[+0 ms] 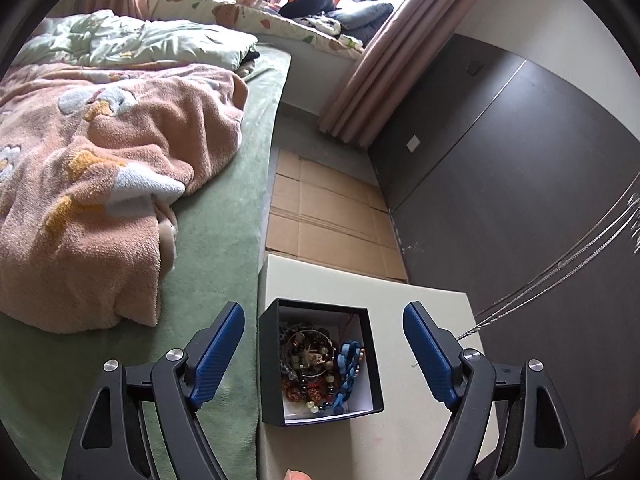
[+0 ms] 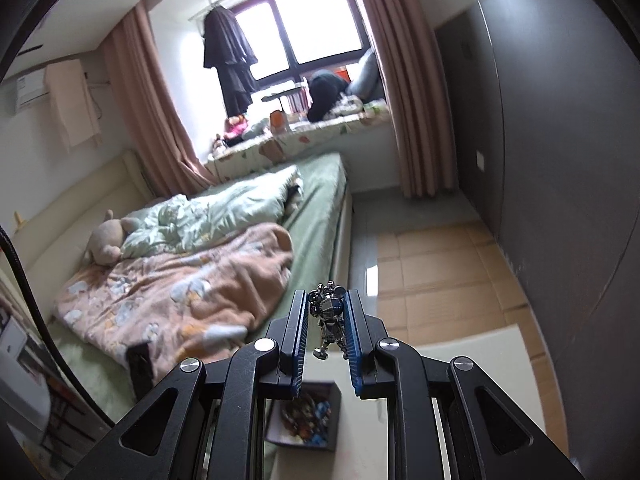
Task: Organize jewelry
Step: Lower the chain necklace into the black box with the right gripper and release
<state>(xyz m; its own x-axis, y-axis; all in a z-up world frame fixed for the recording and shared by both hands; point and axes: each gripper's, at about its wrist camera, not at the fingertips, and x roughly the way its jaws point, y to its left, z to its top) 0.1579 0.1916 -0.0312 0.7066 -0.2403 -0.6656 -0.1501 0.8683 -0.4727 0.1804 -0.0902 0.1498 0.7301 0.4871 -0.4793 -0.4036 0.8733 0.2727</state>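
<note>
Cream table (image 1: 420, 360) beside the bed, black jewelry box (image 1: 372, 360) on it

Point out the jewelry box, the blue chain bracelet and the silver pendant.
jewelry box (image 1: 374, 354), left wrist view, right wall.
blue chain bracelet (image 1: 347, 372), left wrist view, middle links.
silver pendant (image 2: 329, 308), right wrist view, upper body.

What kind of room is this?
A bedroom, most likely: a bed with a rumpled blanket, curtains at a window, and a jewelry box on a small white table beside the bed.
</note>
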